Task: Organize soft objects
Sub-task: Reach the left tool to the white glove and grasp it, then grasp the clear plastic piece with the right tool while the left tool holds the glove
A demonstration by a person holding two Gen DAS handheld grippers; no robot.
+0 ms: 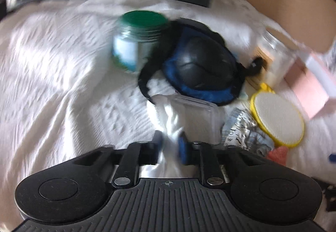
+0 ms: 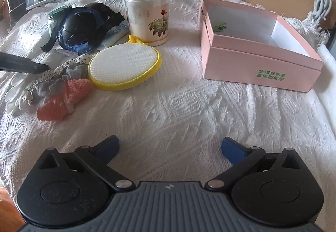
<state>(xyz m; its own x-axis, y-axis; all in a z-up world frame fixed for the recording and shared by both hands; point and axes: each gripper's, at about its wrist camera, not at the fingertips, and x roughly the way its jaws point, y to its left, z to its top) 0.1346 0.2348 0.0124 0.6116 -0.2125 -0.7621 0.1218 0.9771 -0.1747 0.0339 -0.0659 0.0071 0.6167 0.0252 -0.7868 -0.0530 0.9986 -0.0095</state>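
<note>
Your left gripper [image 1: 171,144] is pinched tight on a white fabric glove [image 1: 168,116], at six o'clock from the blue-and-black padded guard [image 1: 201,66]. Your right gripper [image 2: 170,149] stands wide apart, holding nothing, over the white woven bedspread [image 2: 178,106]; the open pink cardboard box [image 2: 258,60] lies at one o'clock.

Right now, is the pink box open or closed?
Open. The pink box has no lid on top, and its white inside walls are visible. It looks nearly empty, with only a small green thing inside.
</note>
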